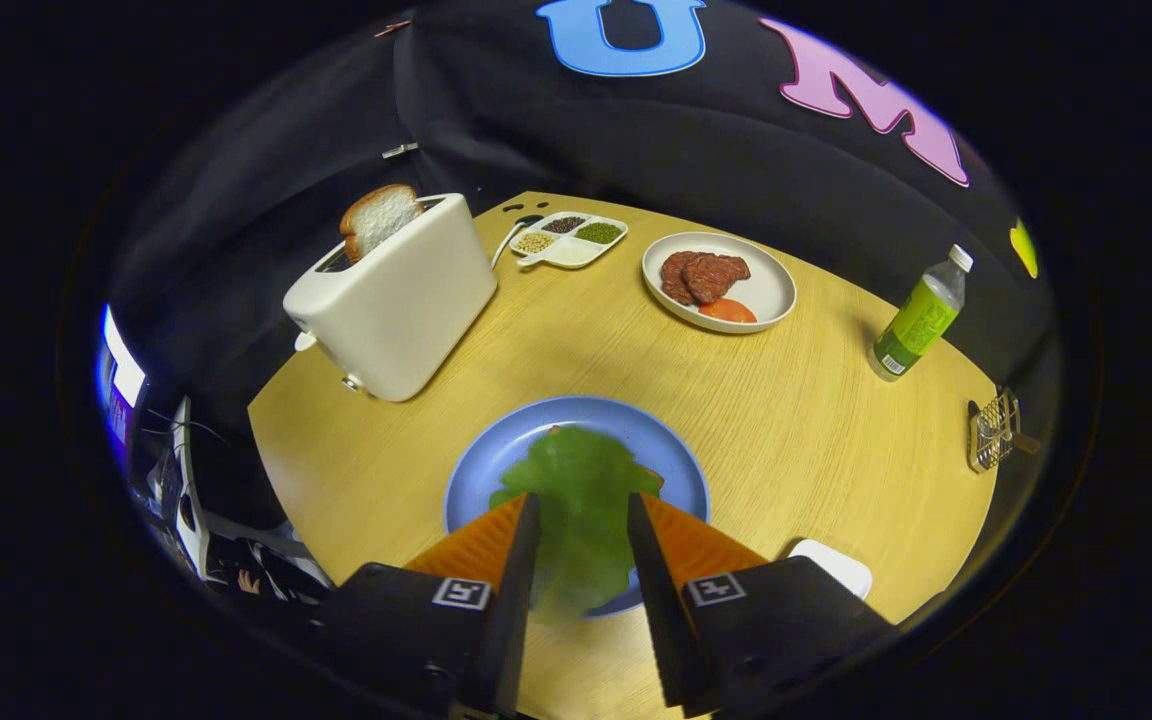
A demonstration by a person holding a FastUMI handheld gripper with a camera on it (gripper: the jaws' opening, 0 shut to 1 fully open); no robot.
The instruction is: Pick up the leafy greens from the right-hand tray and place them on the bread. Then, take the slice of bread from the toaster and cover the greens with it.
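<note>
Round wood table (816, 430) in a dark-cloth booth. Leafy greens (581, 490) lie on blue plate (496, 450), in the gap between the gripper (581, 505) fingers and reaching just ahead of them; a small reddish edge peeks out at the greens' right side, can't tell what it is, bread underneath not visible. Gripper comes in from the near edge, pointed fwd and tilted down over the plate, approx centered on it. Fingers apart w/ a clear gap, greens showing through it; can't tell if the inner faces touch the leaf, no squeeze visible, reads as open.

Outward: white toaster (396, 300) beyond-left of the plate, bread slice (378, 218) sticking up out of its slot. Behind it a divided tray (568, 240) w/ beans/grains. Beyond-right a white plate (776, 290) w/ meat slices (704, 275) and a tomato slice (728, 311). Green bottle (921, 315) upright far right, small wire rack (996, 430) near the table edge. White object (836, 562) just beside the right finger, partly hidden.
</note>
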